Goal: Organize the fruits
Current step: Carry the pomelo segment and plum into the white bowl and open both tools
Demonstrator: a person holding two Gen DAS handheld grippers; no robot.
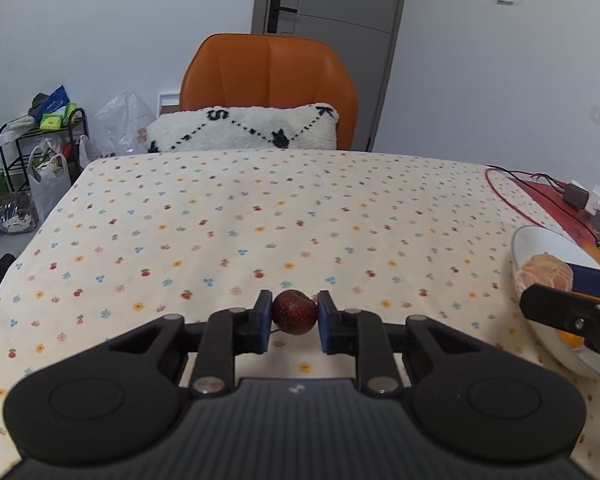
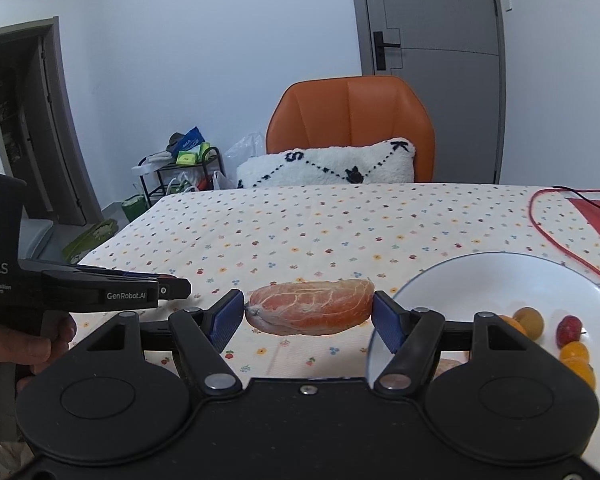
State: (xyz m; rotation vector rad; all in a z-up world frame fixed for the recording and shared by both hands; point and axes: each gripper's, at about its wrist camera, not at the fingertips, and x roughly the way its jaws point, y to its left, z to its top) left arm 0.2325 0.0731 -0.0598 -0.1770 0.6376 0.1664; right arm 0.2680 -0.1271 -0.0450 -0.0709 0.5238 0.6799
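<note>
Your left gripper (image 1: 294, 320) grasps the small dark red round fruit (image 1: 294, 317) at centre frame; your right gripper (image 2: 308, 316) pinches the soft peeled pink-orange citrus segment (image 2: 310, 307) endwise, left of the white plate (image 2: 480, 280); squeeze gently

We log: round white ceramic plate (image 1: 548, 240) cut by right edge, part-hidden behind black gripper w/ blue pads (image 1: 580, 280); rack items unreadable.
</note>
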